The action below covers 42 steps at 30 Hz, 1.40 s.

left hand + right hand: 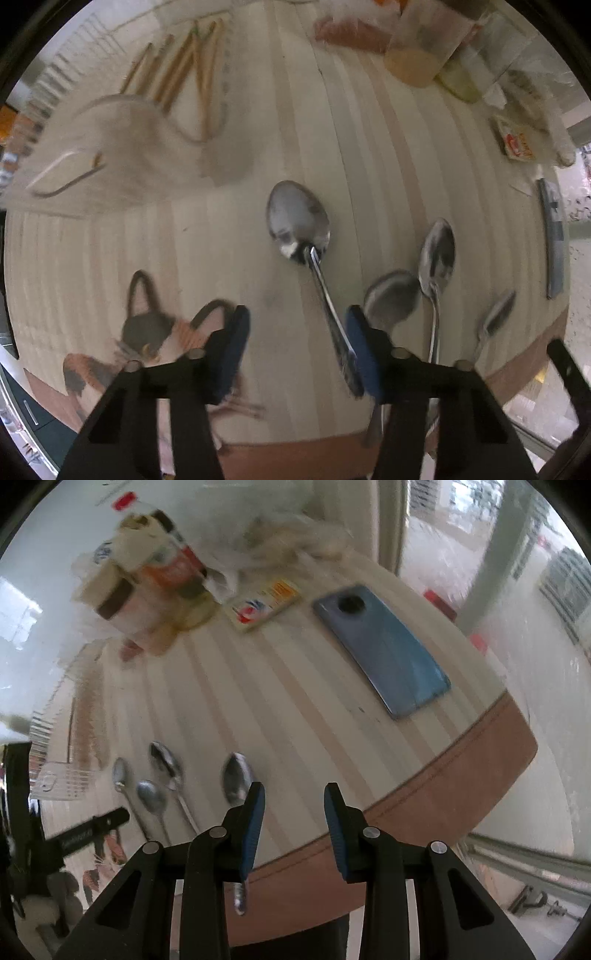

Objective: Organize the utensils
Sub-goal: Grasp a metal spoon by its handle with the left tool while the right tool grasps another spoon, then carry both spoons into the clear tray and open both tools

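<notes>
Left gripper [297,354] spread wide over the striped tabletop [240,240], blue pads apart and clamping nothing; large spoon [299,221] lying bowl-up just ahead at 12 o'clock, its handle running back toward 5 o'clock alongside the inner face of the right-hand pad [360,350], contact not clear through the blur. Off at 2 to 3 o'clock of that gripper, three more spoons: a rounder one [393,295] just beside the pad, a longer one [437,254] beyond it, a small one [496,314] near the table rim. Up at 11 o'clock, a bundle of wooden chopsticks [184,66], a pale tray-like holder [140,147] blurred below them. Right gripper [294,827] likewise parted and empty, hovering at the table edge [461,775]; one spoon [236,775] partly behind its left pad, handle tip showing below. Three further spoons [162,764] clustered at 9 o'clock. A blue phone [384,650] lying flat at 1 o'clock, a card packet [264,603] at 12 o'clock, blurred jars [147,576] at 11 o'clock.
</notes>
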{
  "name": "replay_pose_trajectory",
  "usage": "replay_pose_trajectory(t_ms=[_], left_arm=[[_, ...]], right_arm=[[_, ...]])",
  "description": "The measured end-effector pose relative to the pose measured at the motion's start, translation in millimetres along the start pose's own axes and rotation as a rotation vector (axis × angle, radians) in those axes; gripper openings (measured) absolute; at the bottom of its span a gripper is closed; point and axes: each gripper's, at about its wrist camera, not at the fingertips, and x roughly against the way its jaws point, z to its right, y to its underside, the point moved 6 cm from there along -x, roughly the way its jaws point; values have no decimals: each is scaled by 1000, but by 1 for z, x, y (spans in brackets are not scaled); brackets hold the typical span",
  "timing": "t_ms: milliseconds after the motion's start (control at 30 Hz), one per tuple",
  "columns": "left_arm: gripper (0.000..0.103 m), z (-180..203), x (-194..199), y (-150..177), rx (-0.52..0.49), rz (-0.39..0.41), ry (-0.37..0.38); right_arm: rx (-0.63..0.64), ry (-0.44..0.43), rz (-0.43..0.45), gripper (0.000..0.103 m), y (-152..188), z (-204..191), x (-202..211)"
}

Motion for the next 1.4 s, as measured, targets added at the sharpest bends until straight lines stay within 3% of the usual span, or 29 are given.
replay_pose_trajectory(t_ms=[67, 100, 167, 233, 467, 567, 633, 667, 767, 800, 1200, 1400], left_arm=[[32, 3, -7, -2, 2, -3, -3], [30, 4, -7, -3, 0, 7, -15], [8, 7, -7, -1, -23, 21, -28], [5, 6, -7, 2, -32, 24, -28], [4, -33, -4, 39, -33, 3, -56], [4, -60, -4, 58, -18, -12, -77], [4, -78, -3, 69, 1, -20, -86], [4, -85, -3, 73, 11, -22, -89], [5, -103, -3, 81, 52, -20, -67], [5, -105, -3, 82, 60, -21, -51], [4, -111, -1, 66, 50, -8, -54], [1, -100, 18, 56, 30, 55, -98]], right_arm=[[-19, -20, -24, 35, 4, 4, -9], [-20, -28, -45, 35, 7, 4, -14], [-20, -31, -72, 36, 11, 0, -21], [-3, -39, -97, 36, 15, -9, -31], [62, -24, -129, 37, 23, -45, -60], [107, 10, -104, 49, 20, -60, -62], [140, 46, -101, 49, 18, -68, -63], [162, 74, -95, 47, 18, -71, -64], [206, 145, -42, 17, 15, -76, -63], [209, 147, -29, 14, 14, -77, -62], [218, 127, -5, 4, 8, -91, -51], [195, 102, 7, 1, 17, -89, -41]])
